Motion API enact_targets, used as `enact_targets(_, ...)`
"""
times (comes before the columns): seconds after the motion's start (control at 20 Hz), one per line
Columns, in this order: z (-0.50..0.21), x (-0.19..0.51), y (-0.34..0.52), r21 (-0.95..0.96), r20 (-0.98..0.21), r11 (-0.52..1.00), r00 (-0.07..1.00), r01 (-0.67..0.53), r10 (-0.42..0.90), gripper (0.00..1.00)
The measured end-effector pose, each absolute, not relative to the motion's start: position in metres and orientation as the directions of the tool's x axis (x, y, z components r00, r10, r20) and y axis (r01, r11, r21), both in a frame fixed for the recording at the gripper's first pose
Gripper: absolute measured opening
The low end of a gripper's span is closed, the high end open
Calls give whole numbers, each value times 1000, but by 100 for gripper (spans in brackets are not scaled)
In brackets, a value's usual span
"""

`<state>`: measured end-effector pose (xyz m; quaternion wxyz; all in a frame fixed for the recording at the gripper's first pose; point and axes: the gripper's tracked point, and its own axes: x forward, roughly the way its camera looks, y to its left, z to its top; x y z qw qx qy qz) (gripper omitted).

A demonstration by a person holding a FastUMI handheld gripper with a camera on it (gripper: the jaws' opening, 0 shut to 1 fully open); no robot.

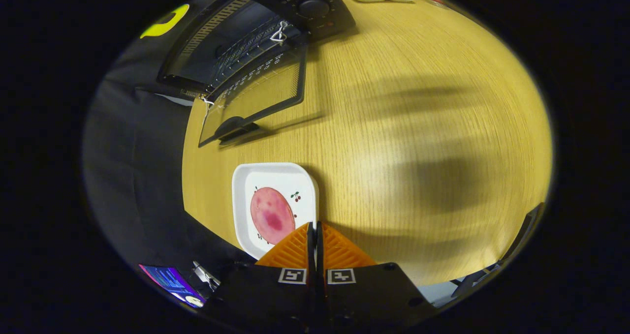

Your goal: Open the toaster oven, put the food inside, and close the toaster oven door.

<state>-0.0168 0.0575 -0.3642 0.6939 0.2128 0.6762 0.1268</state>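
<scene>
Two fingers of the tool [315, 235] stand pressed together with nothing between them, their tips hanging just over the near right corner of a white plate [246, 176] on the wooden bench [418, 127]. On that plate lies the food, a round pink slice [271, 215], which sits just ahead of the fingertips and to their left, close enough that its near edge almost meets the left finger. So the coming move, as I judge it, turns on a short shift leftward and forward, with the fingers parted first, since closed as they are they cannot take the slice. Beyond the plate, farther ahead and again somewhat left, stands the toaster oven [295, 4], its glass door [256, 98] already swung down and lying open toward the plate, the wire rack [246, 48] showing inside. The slice thus lies between tool and oven mouth, nearly in line.
</scene>
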Motion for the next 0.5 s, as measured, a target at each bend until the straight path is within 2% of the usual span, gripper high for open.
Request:
enact_targets(0.3, -344, -16, 80, 531, -847, 839, 81, 120, 525, 2)
enact_targets(0.5, -325, -2, 94, 577, -817, 802, 147, 157, 558, 2)
